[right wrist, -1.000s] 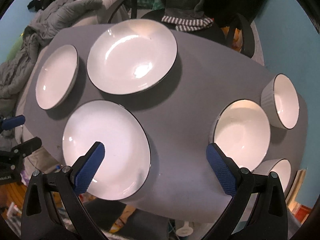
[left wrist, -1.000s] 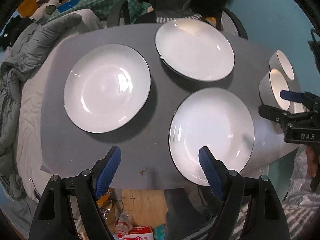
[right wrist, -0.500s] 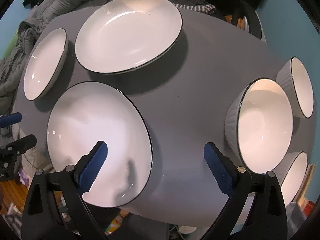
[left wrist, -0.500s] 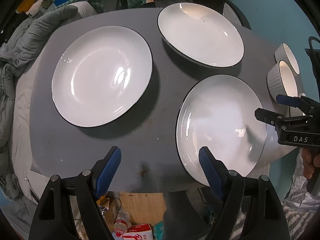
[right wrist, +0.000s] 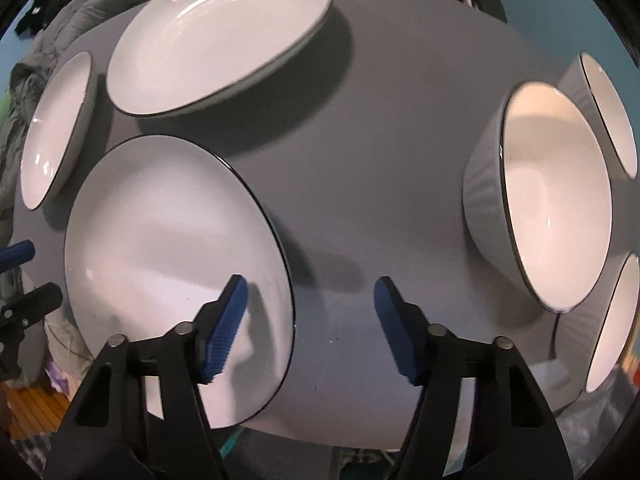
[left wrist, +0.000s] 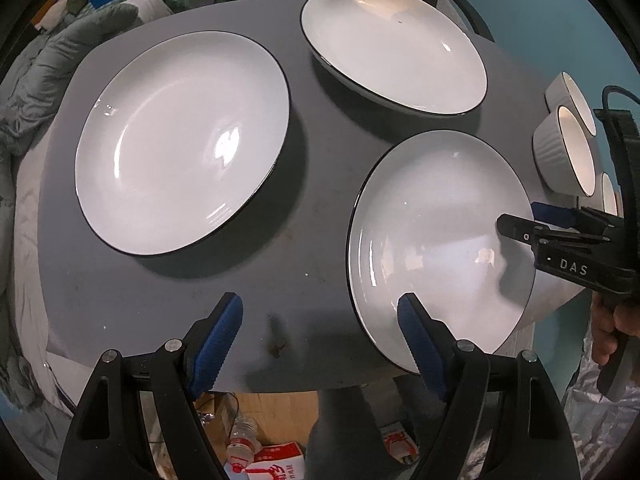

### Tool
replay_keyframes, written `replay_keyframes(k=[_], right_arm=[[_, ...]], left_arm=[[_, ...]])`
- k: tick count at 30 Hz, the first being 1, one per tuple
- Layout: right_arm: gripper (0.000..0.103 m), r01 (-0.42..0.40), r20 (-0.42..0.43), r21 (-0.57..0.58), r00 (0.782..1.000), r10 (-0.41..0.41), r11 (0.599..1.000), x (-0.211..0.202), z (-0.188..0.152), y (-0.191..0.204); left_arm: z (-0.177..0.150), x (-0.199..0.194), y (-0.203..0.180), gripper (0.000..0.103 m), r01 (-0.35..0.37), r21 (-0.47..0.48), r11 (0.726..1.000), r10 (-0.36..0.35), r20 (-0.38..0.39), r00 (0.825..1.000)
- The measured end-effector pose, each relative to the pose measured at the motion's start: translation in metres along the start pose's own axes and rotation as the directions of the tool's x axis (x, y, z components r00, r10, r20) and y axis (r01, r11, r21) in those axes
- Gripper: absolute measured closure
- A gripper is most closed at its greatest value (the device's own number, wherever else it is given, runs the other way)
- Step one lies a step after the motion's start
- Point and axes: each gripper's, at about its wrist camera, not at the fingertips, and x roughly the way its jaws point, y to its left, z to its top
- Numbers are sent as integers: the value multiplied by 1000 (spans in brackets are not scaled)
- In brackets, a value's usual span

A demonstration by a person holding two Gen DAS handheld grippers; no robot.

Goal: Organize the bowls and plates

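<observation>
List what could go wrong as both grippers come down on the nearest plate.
The nearest plate overhangs the table edge; pressing its rim could tip it off. The right gripper, jaws closing, straddles the rim without gripping yet, so it may slip. The left gripper is open beside the opposite rim; uneven lifting could tilt it.

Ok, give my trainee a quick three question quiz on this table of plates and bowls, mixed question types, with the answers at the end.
1. How many plates lie on the grey table?
2. True or false: the bowls are stacked.
3. The right gripper straddles the rim of: A) the nearest plate, B) a bowl, C) nothing.

Key:
1. Three.
2. False: they stand separately.
3. A: its jaws are closing, one inside the rim and one outside, not yet pressing.
</observation>
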Motion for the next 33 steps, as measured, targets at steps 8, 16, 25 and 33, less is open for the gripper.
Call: replay_keyframes(k=[8, 16, 25, 33], right_arm=[[57, -34, -1, 58, 999, 34, 998, -6, 2, -21], [68, -48, -2, 43, 999, 48, 998, -12, 8, -30], [71, -112, -31, 64, 993, 114, 992, -12, 8, -58], [76, -130, -25, 84, 991, 133, 988, -28, 38, -77]], left_arm=[[8, 11, -16, 23, 2, 15, 1000, -2, -25, 1000], [17, 19, -8, 43, 64, -87, 994, -71, -77, 994], [24, 29, -16, 54, 67, -83, 994, -76, -112, 991], [24, 32, -32, 77, 70, -16, 997, -72, -148, 986]])
